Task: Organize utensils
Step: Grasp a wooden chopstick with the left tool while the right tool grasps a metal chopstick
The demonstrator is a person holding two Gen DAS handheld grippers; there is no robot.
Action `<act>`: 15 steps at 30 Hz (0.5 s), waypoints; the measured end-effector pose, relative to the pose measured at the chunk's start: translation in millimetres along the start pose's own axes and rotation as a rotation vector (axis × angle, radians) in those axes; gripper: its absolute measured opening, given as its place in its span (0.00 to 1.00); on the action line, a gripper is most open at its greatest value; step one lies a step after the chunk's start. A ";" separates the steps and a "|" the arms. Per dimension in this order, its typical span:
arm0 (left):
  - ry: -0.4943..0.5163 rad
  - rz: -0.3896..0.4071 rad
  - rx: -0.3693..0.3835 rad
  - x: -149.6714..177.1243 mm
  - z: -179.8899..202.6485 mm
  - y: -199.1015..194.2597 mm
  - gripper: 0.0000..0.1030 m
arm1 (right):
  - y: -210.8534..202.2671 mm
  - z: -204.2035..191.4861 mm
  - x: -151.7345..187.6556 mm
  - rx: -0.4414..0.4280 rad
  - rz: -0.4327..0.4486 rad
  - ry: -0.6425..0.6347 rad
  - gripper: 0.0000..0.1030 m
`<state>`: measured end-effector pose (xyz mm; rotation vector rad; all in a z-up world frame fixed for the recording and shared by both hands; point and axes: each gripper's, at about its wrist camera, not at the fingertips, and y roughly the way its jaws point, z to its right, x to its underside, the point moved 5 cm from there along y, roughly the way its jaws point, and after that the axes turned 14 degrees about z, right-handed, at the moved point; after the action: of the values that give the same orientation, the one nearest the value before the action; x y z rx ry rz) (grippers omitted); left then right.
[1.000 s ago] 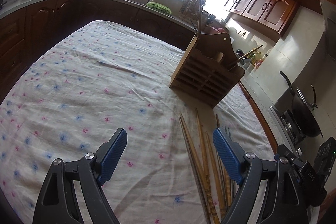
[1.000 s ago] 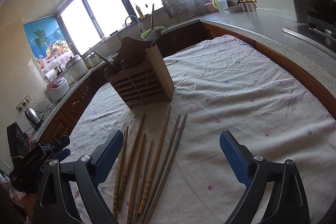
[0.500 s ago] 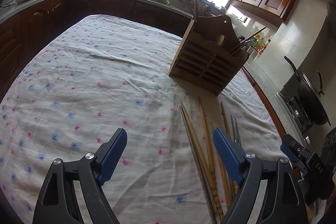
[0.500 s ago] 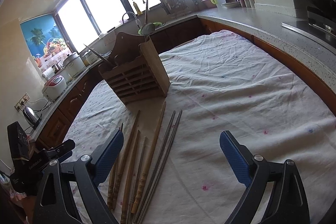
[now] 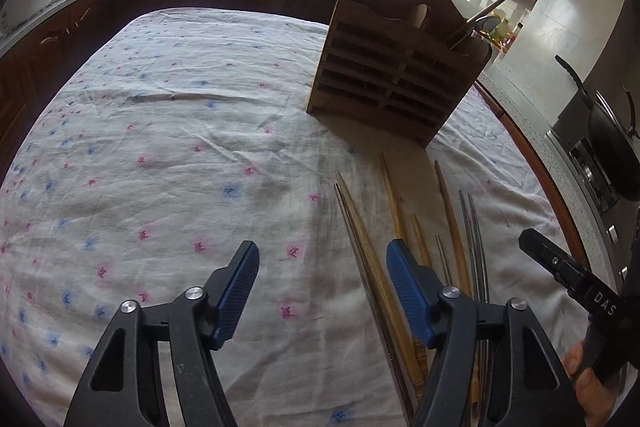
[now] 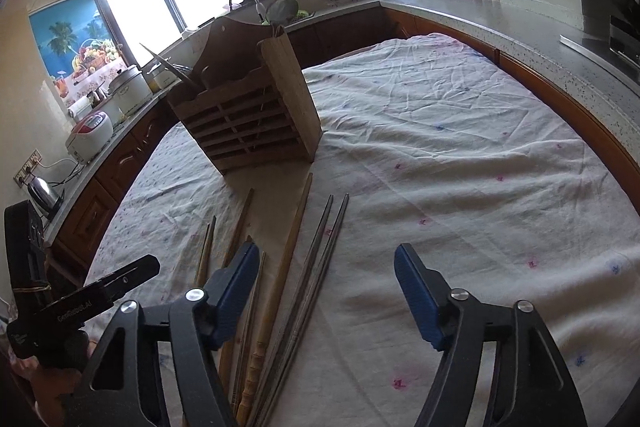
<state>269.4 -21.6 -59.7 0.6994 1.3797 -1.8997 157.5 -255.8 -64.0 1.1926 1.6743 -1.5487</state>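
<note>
Both my left tool [image 5: 322, 281] and right tool [image 6: 326, 281] have just been narrowing, empty. The chopsticks [image 6: 298, 223] look light, stiff, slippery; I'd pinch mid-shaft.

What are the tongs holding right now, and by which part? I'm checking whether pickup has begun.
Nothing is held. The left tongs and right tongs have just been closing, but their pads press on nothing; the chopsticks lie on the tablecloth.

A table under a flowered cloth [image 5: 168, 131] carries a wooden holder [image 5: 394, 83]; chopsticks [image 6: 316, 259] lie side by side just before the holder.
</note>
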 end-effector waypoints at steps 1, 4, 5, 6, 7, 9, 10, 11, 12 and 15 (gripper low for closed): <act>0.004 -0.015 -0.002 -1.0 1.2 5.6 0.52 | 4.9 -0.4 0.6 0.007 -0.014 -0.007 0.50; 0.011 -0.040 -0.008 -6.1 2.7 20.0 0.44 | 19.3 -0.8 2.7 0.026 -0.053 -0.024 0.37; 0.013 -0.042 -0.011 -8.0 3.0 23.7 0.42 | 23.5 -0.3 3.0 0.034 -0.061 -0.027 0.34; 0.017 -0.043 -0.013 -9.8 3.3 27.2 0.42 | 27.9 -0.1 2.9 0.039 -0.070 -0.029 0.34; 0.021 -0.046 -0.016 -11.4 4.1 31.4 0.40 | 31.9 0.5 2.6 0.042 -0.077 -0.029 0.32; 0.029 -0.059 -0.017 -12.2 5.0 39.2 0.34 | 39.6 0.5 1.7 0.054 -0.089 -0.041 0.30; 0.034 -0.066 -0.019 -11.8 5.4 43.6 0.31 | 43.6 0.1 2.1 0.060 -0.097 -0.046 0.28; 0.041 -0.074 -0.023 -10.9 5.9 47.4 0.28 | 47.6 0.7 3.1 0.065 -0.108 -0.047 0.27; 0.047 -0.082 -0.028 -9.8 6.2 50.8 0.27 | 51.7 1.4 3.8 0.069 -0.117 -0.047 0.26; 0.057 -0.071 -0.026 -10.0 8.3 53.6 0.27 | 59.2 2.5 6.1 0.078 -0.134 -0.050 0.23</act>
<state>317.2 -38.7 -81.4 0.7056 1.4806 -1.9262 206.4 -260.6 -97.7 1.0898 1.7059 -1.7247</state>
